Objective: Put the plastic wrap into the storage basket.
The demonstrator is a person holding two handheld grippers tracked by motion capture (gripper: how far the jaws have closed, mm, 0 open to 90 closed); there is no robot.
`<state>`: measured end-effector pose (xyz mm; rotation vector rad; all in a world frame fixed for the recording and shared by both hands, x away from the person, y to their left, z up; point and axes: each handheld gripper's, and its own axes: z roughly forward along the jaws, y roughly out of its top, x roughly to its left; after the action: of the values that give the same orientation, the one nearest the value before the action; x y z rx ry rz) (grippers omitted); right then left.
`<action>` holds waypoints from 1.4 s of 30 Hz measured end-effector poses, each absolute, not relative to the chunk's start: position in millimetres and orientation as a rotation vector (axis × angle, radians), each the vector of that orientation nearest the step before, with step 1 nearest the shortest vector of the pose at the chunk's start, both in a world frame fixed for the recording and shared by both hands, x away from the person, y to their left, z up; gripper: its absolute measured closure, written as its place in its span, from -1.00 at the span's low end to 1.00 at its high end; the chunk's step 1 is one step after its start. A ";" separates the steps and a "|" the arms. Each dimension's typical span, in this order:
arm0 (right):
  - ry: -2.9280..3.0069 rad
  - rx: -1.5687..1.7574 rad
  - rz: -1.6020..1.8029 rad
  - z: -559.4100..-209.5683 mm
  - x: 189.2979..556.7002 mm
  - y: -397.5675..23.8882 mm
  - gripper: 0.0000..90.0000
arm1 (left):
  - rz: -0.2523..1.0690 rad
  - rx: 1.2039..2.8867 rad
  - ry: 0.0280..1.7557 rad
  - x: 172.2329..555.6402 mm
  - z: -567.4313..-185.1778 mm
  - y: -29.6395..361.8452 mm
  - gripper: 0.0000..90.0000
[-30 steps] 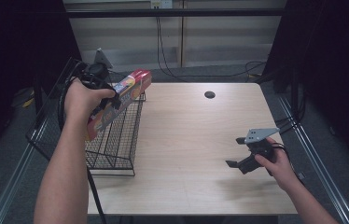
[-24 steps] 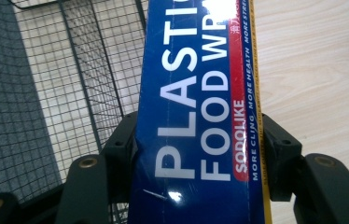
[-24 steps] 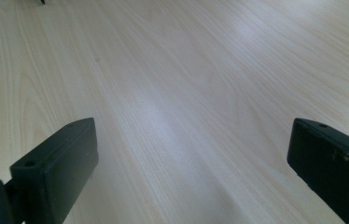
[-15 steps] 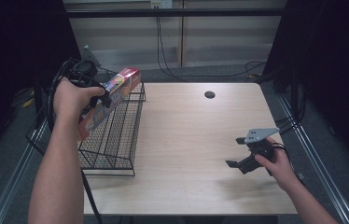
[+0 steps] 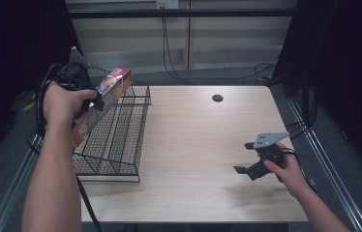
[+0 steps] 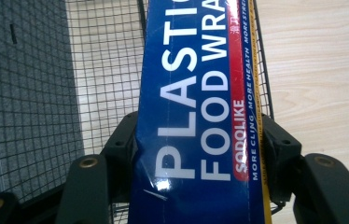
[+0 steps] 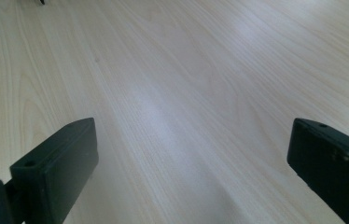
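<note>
Black jaws of the left gripper (image 6: 196, 158) clamp the long plastic wrap box (image 5: 102, 104), held tilted above the wire basket (image 5: 116, 140)

Grip sits near one end of the box, so the far end can swing and knock the basket rim, or the smooth cardboard can slide between the pads if the hand tips more; squeezing harder may dent it. Right gripper (image 5: 249, 157) hangs wide open and empty just above the wooden table (image 5: 193, 125), well apart, so it cannot catch a falling box
</note>
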<state>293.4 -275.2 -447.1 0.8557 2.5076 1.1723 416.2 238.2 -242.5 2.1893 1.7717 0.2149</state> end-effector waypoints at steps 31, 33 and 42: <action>2.505 0.859 1.173 -446.8 292.8 -276.2 -0.97 | 0.341 2.051 1.930 406.6 -249.6 279.2 -0.05; 2.506 0.859 1.175 -446.6 293.0 -276.6 -0.97 | 0.348 2.040 1.951 405.5 -253.3 281.3 -0.05; 2.500 0.861 1.167 -446.8 292.3 -276.4 -0.97 | 0.331 1.998 2.028 402.6 -272.1 285.2 -0.06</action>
<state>292.3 -276.4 -446.8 0.8607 2.5004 1.1670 402.6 285.2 -272.1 1.9980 2.0277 0.3311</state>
